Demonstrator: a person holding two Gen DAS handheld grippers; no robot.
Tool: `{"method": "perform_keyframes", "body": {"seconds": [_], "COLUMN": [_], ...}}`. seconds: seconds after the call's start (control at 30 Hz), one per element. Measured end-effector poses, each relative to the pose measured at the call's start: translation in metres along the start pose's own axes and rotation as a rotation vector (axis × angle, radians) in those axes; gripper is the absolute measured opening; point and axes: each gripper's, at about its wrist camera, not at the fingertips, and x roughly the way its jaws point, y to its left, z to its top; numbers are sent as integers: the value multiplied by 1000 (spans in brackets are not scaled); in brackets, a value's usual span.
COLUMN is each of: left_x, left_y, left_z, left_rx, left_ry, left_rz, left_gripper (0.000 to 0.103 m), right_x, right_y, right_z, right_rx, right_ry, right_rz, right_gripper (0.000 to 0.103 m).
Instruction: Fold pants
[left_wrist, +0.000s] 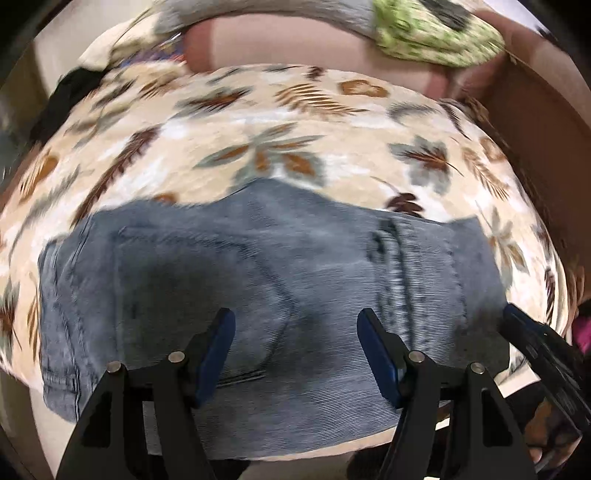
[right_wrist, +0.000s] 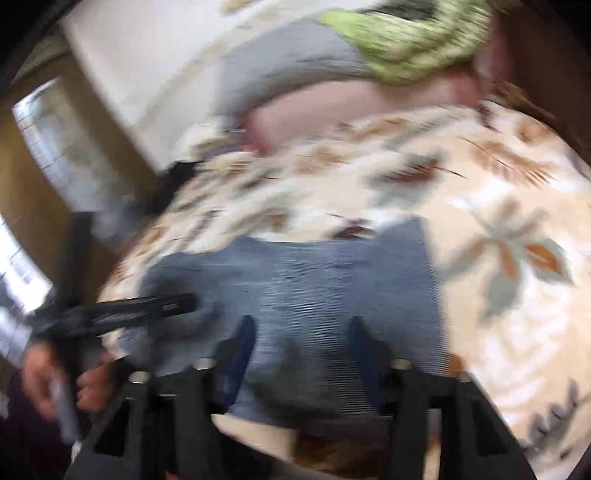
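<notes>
the blue jeans (left_wrist: 258, 266) lie folded into a compact, roughly rectangular bundle on the near part of a bed, on a cream bedspread printed with brown and grey leaves (left_wrist: 280, 122). the fold looks close to done, so i judge the step in hand to be a last tidy or a check of the bundle.

the left gripper (left_wrist: 295, 350) hangs over the near half of the denim with its blue-padded fingers spread wide and nothing between them. the right gripper (right_wrist: 301, 354) is likewise parted wide above the jeans and grips nothing; its view is heavily smeared, so whether the pads touch the cloth i cannot tell. in the left view the right tool shows at the bundle's right edge, and in the right view the left tool crosses the bundle's left edge.

to finish well, each tool would best come down on an outer edge of the stack, press the layers flat and square the corners without dragging the top layer askew. the thick seam (left_wrist: 402, 288) on the right side may spring the fold up.

beyond the bedspread lie a pinkish pillow (left_wrist: 295, 44) and a green patterned cloth (left_wrist: 436, 37). a pale wall (right_wrist: 147, 66) stands behind, and a brown wooden board (left_wrist: 535, 122) runs along the right.
</notes>
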Motion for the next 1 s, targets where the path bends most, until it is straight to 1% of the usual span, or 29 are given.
{"method": "perform_keyframes", "body": {"seconds": [0.03, 0.1, 0.17, 0.23, 0.3, 0.33, 0.4, 0.47, 0.53, 0.57, 0.63, 0.67, 0.73, 0.77, 0.8, 0.9, 0.97, 1.0], "left_x": [0, 1, 5, 14, 27, 34, 47, 44, 42, 42, 43, 43, 42, 42, 42, 39, 33, 29], "left_y": [-9, -30, -51, -68, -77, -78, -78, -77, -78, -78, -75, -75, -75, -74, -73, -65, -56, -50], "left_z": [2, 4, 5, 2, -5, -10, -22, -29, -33, -33, -34, -35, -36, -36, -37, -35, -33, -32], "left_rx": [21, 74, 129, 182, 213, 220, 232, 241, 259, 255, 245, 243, 245, 247, 246, 223, 201, 188], "left_ry": [-8, -15, -17, 2, 56, 85, 130, 88, 84, 82, 83, 82, 73, 69, 69, 87, 96, 93], "left_rz": [2, -6, -27, -20, -20, -21, -18, -20, -19, -20, -25, -26, -28, -29, -35, -64, -60, -46], "left_gripper": [69, 69, 69, 69, 69, 69, 70, 70, 70, 70, 71, 71, 72, 72, 72, 72, 72, 72], "right_x": [3, 10, 23, 26, 20, 15, 12, 14, 18, 24, 38, 52, 71, 86, 90, 84, 73, 70], "right_y": [-5, -10, -17, -15, -18, -24, -32, -36, -41, -43, -42, -43, -49, -53, -56, -55, -47, -44], "right_z": [0, -2, -5, -4, -1, 2, 9, 25, 41, 49, 64, 70, 75, 76, 74, 75, 72, 71], "right_rx": [4, 3, 2, -1, 16, 58, 97, 141, 187, 206, 213, 221, 258, 274, 282, 282, 233, 212], "right_ry": [13, 43, 122, 144, 135, 119, 87, 39, 16, 11, 23, 54, 85, 126, 148, 116, 78, 74], "right_rz": [-51, -97, -136, -127, -87, -58, -43, -21, 14, 17, 16, 21, 11, -3, 0, 16, 14, 21], "right_gripper": [19, 19, 18, 18, 18, 18, 18, 18, 18, 18, 18, 18, 18, 18, 18, 18, 19, 19]}}
